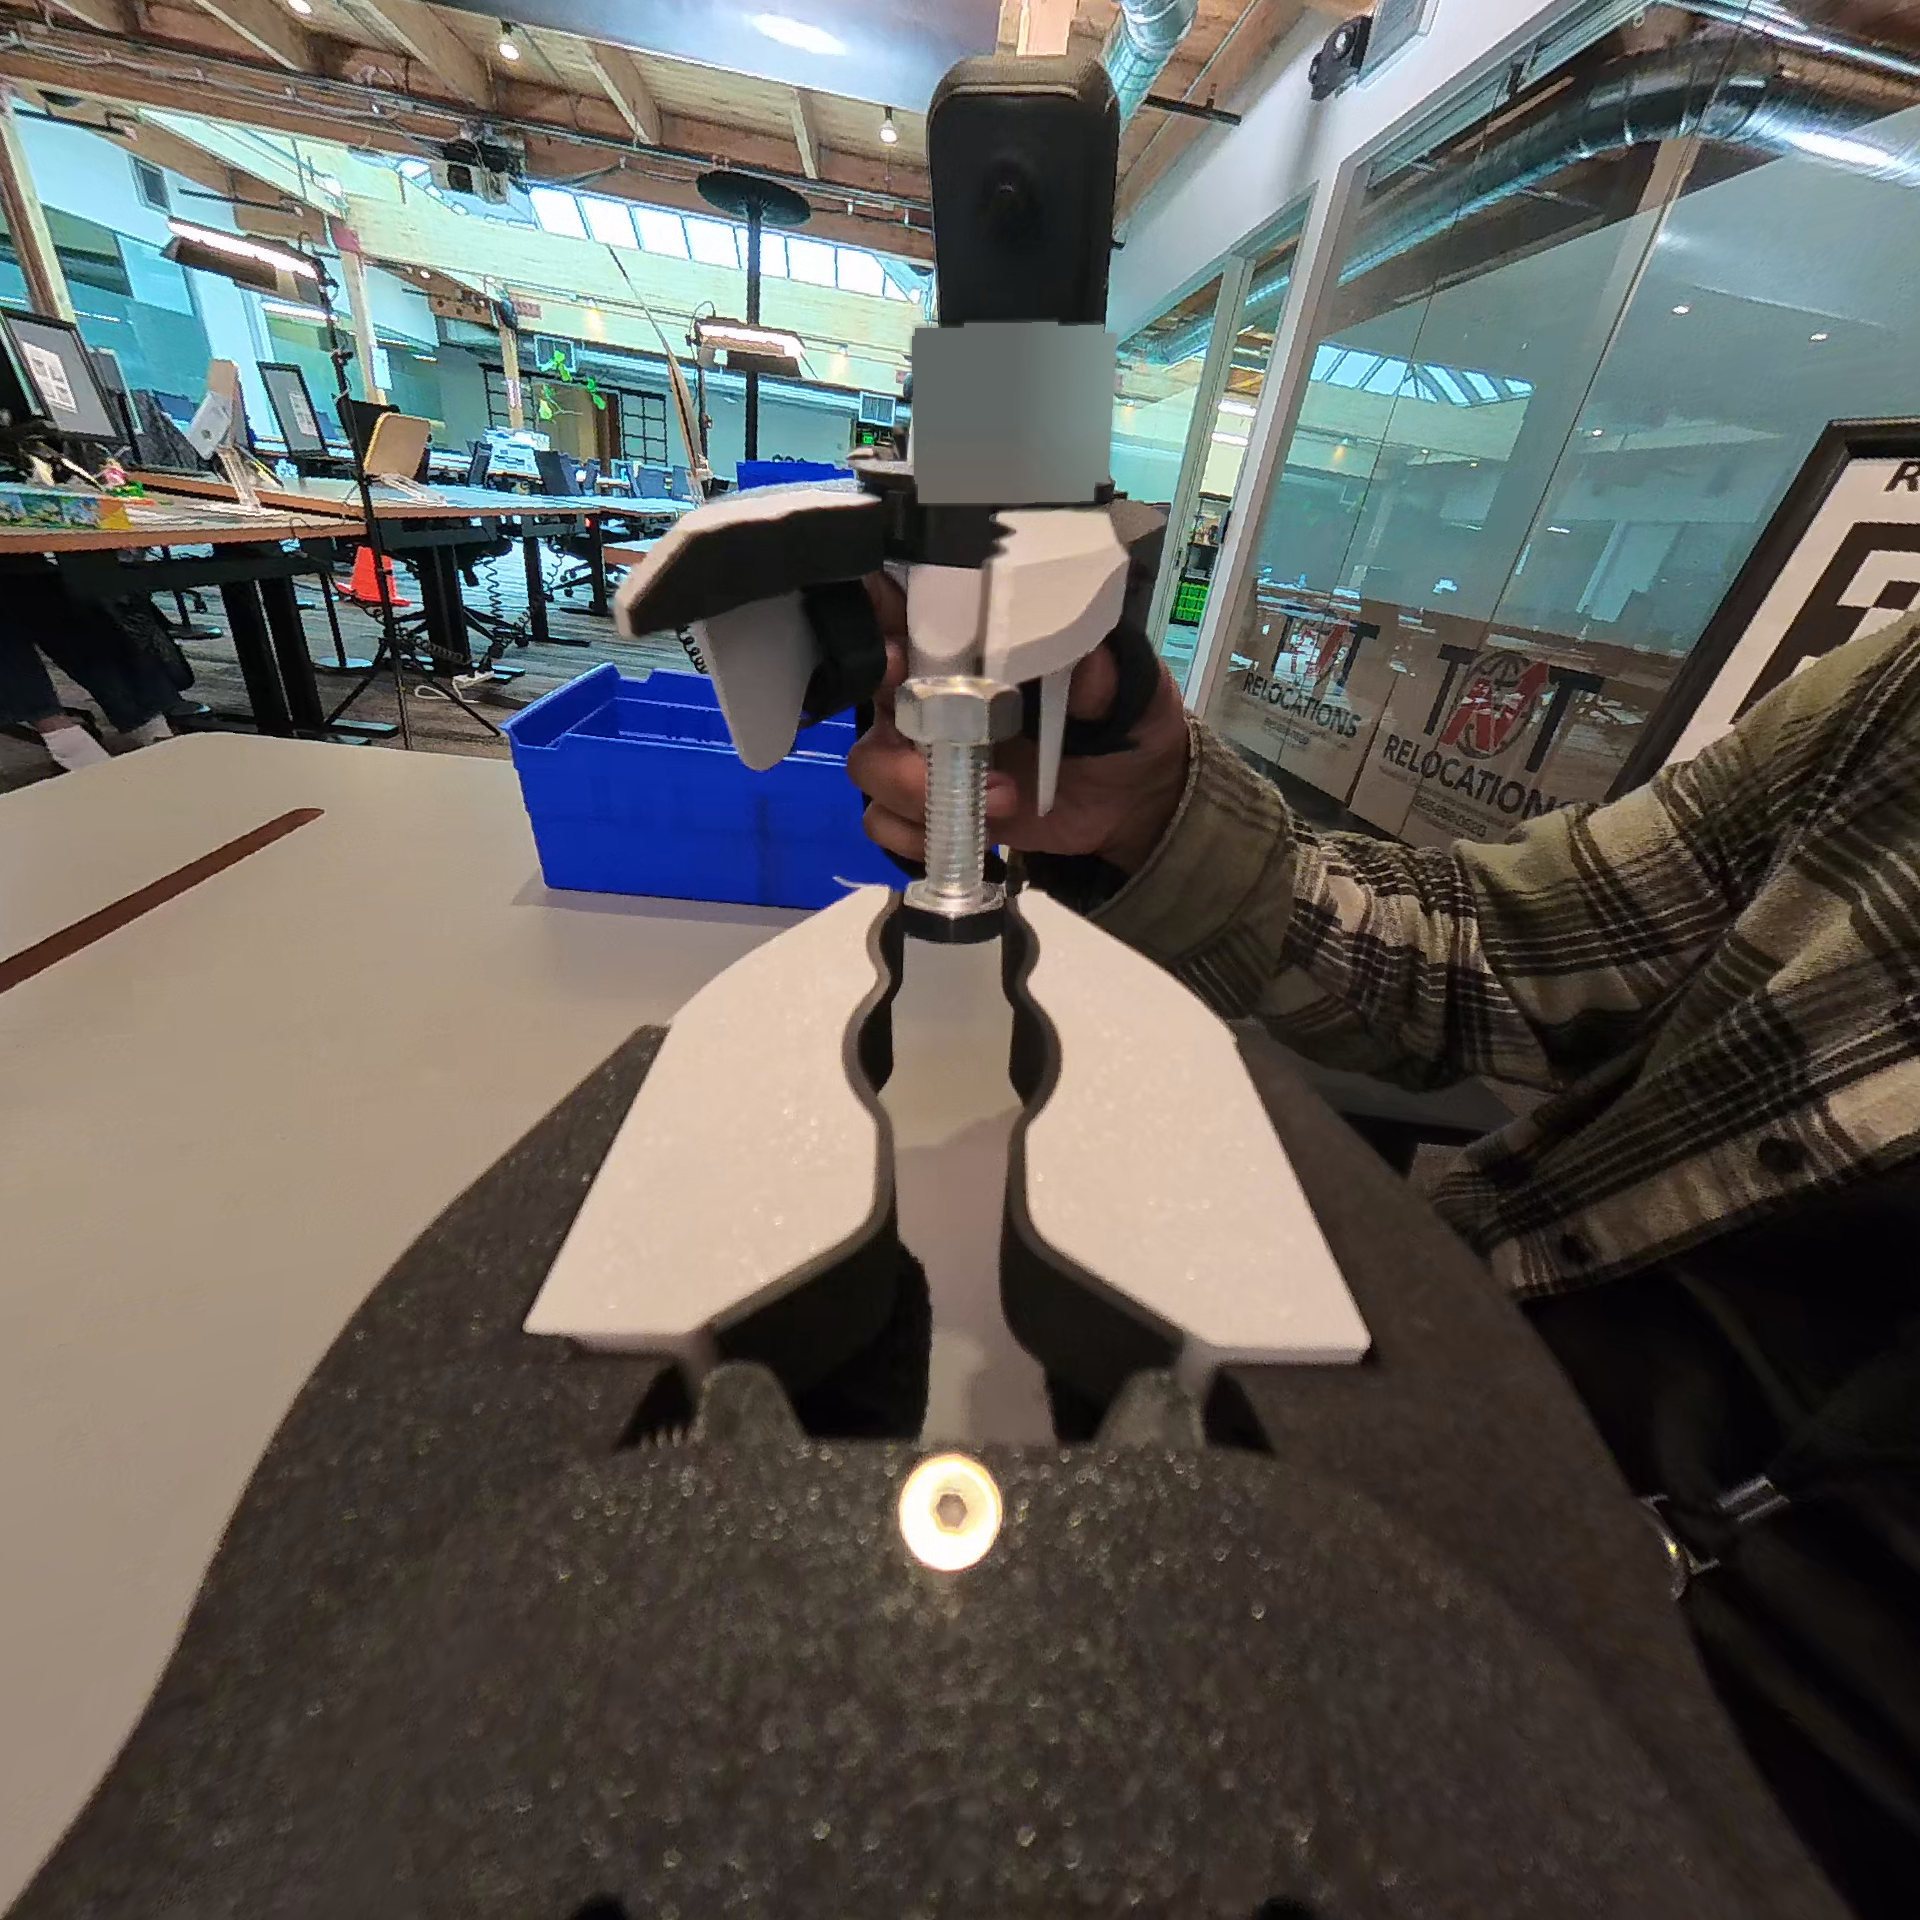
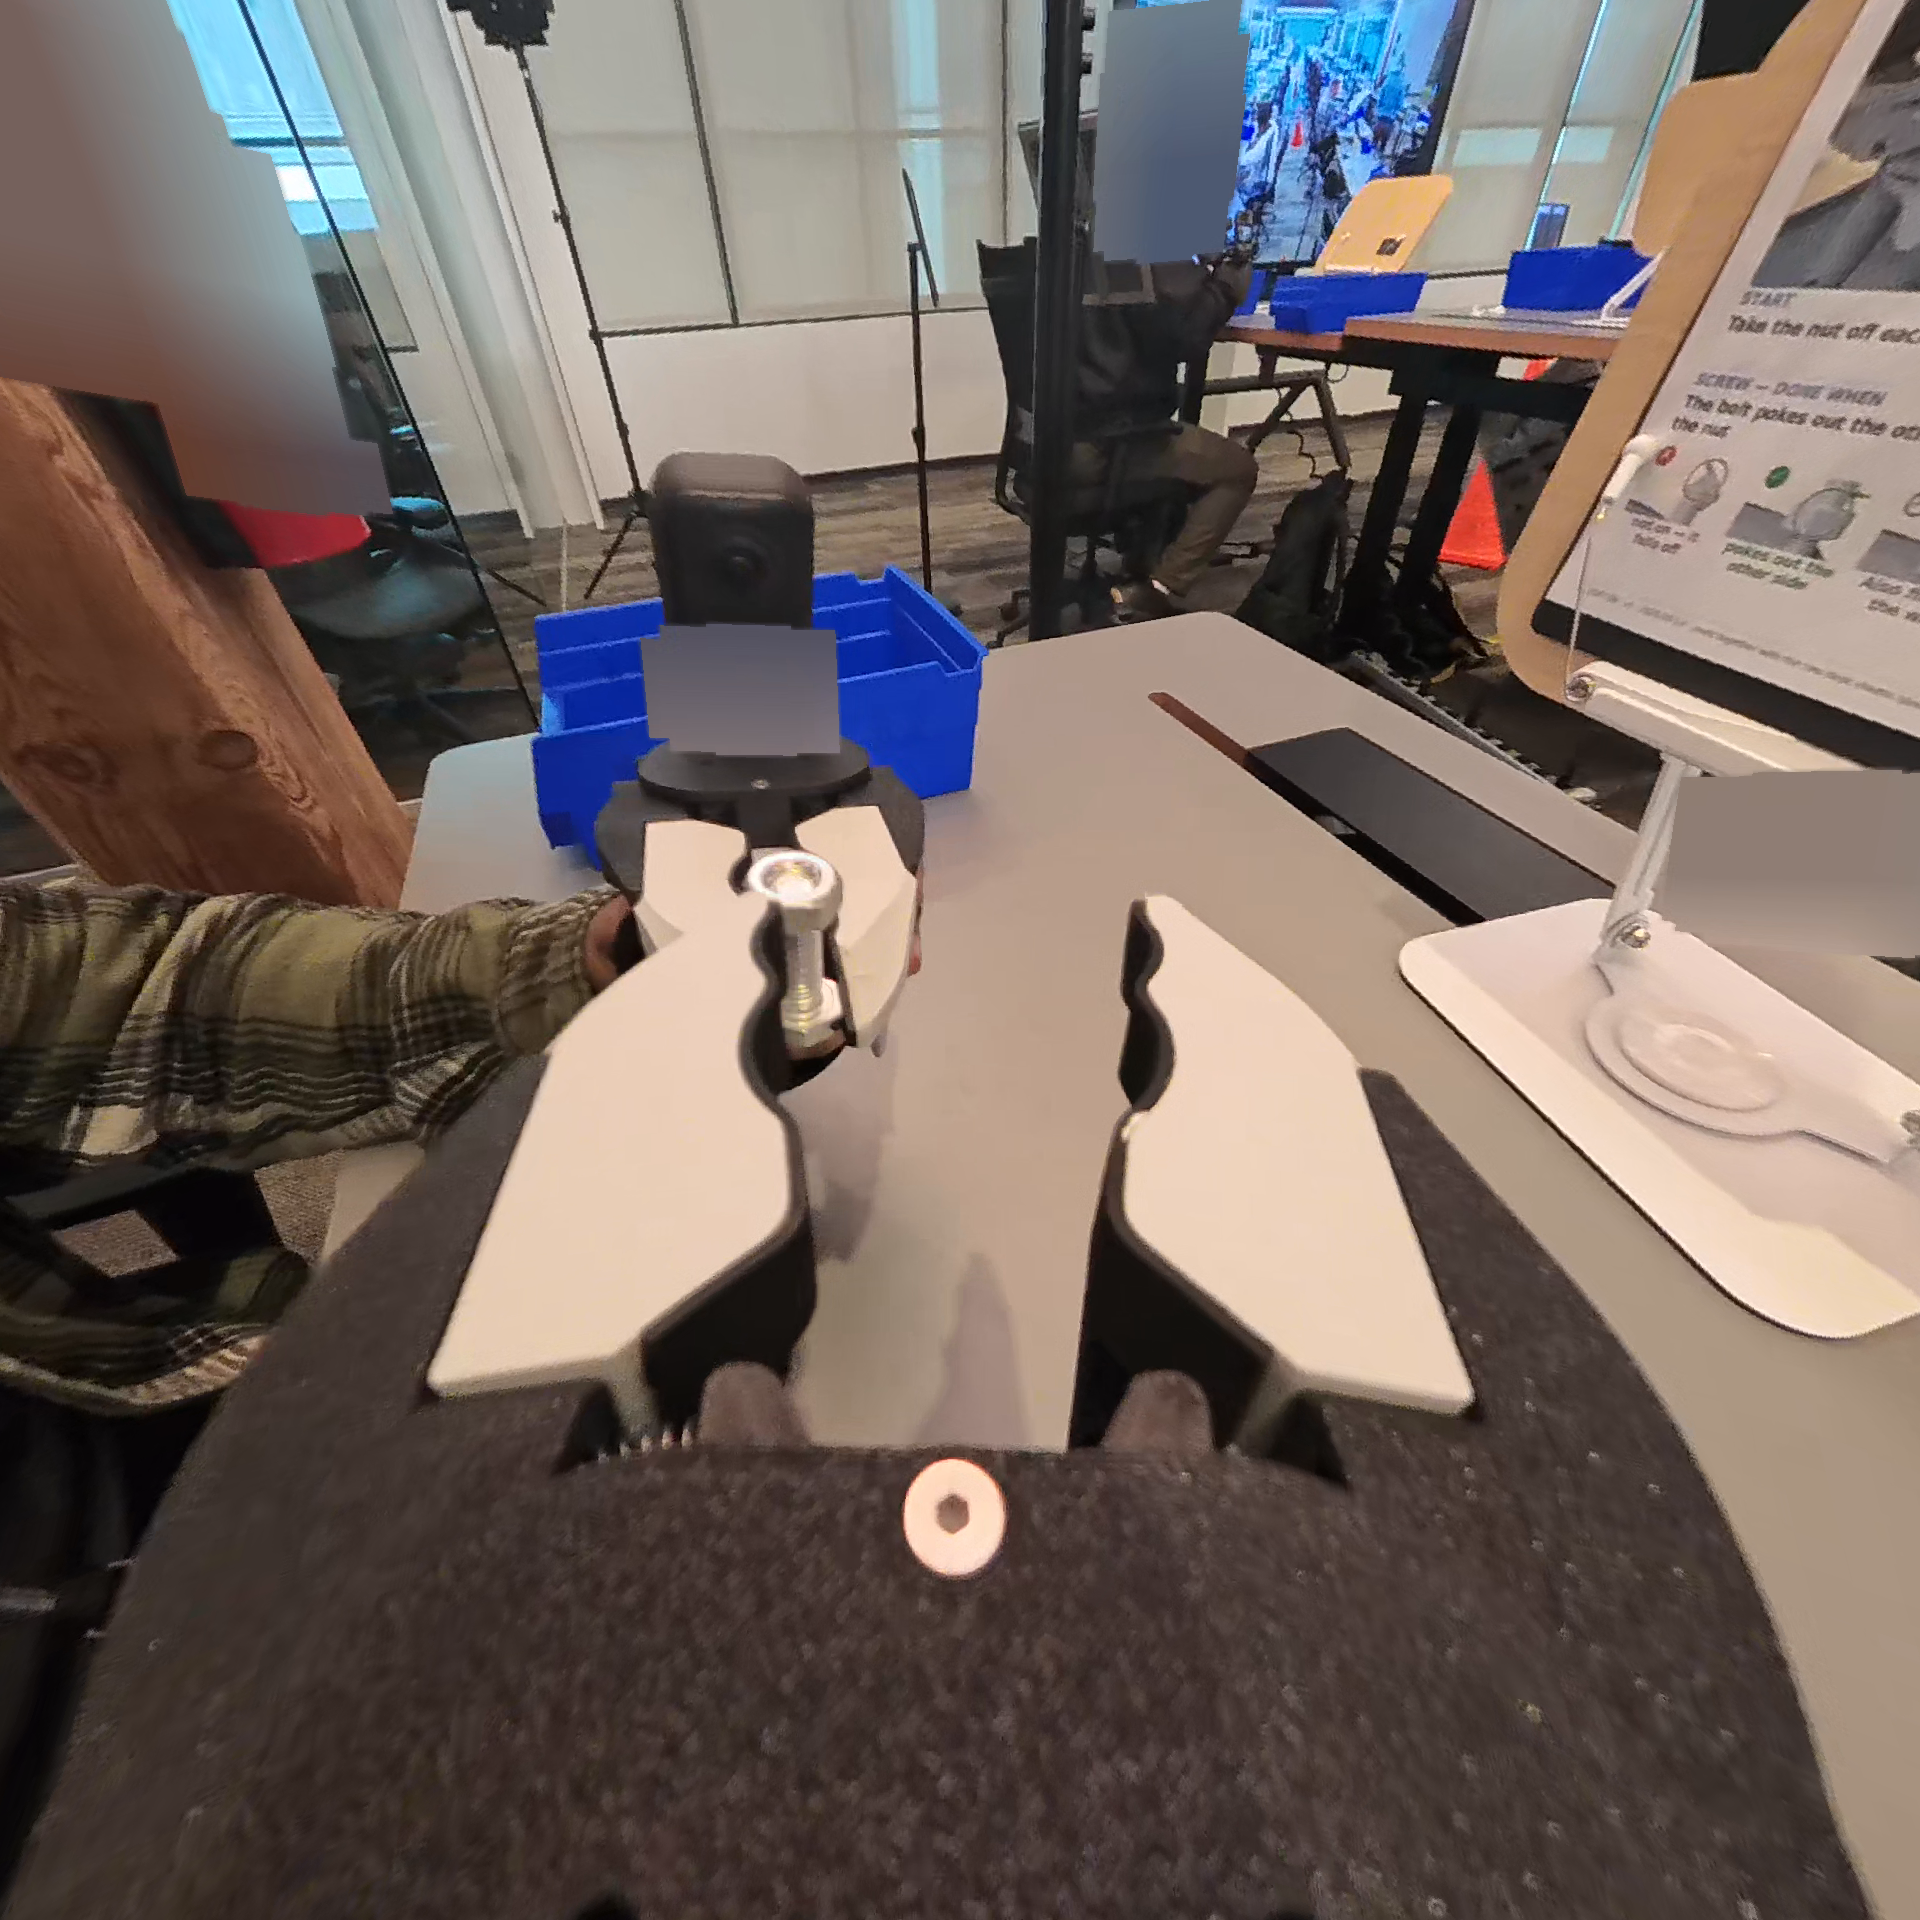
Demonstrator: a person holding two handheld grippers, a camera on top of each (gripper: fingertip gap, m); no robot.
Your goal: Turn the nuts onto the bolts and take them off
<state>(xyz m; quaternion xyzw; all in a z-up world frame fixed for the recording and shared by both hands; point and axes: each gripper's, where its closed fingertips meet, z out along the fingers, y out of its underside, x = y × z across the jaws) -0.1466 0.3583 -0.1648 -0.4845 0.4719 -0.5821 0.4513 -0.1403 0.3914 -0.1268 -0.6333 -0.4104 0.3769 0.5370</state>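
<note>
Two grippers up over table: my left gripper pinches bolt head, my right gripper spread wide beside nut.

Left hand-held gripper clamped (right hand-held gripper agape)

Open workshop hall with wooden ceiling beams, glass partition walls and rows of desks. A thick timber post stands off the grey tabletop's far-left corner.
</note>
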